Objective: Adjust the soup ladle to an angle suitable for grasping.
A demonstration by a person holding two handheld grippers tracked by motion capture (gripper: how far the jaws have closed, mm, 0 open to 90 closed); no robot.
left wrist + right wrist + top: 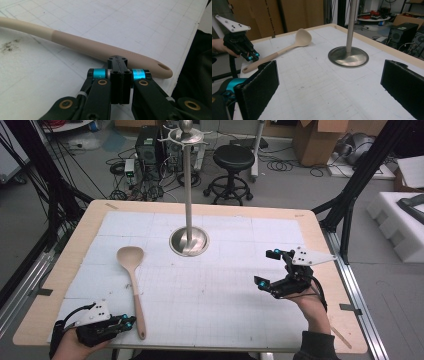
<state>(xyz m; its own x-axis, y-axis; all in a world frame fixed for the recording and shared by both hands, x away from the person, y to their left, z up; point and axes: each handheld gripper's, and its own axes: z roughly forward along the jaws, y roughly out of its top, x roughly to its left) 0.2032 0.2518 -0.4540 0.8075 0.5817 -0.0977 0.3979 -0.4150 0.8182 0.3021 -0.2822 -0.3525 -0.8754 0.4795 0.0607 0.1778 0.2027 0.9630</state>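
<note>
Nearby, a smooth beige ladle (133, 275) – round bowl; long tapering handle.

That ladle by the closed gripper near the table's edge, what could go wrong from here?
The left gripper is shut, its tips right by the ladle handle near the hole end. If it pushes in closed, it may shove the ladle instead of grasping it.

The handle end lies near the table front edge, so a nudge could slide it off.

If lifted by that far end, the heavy bowl may swing and strike the metal stand.
</note>
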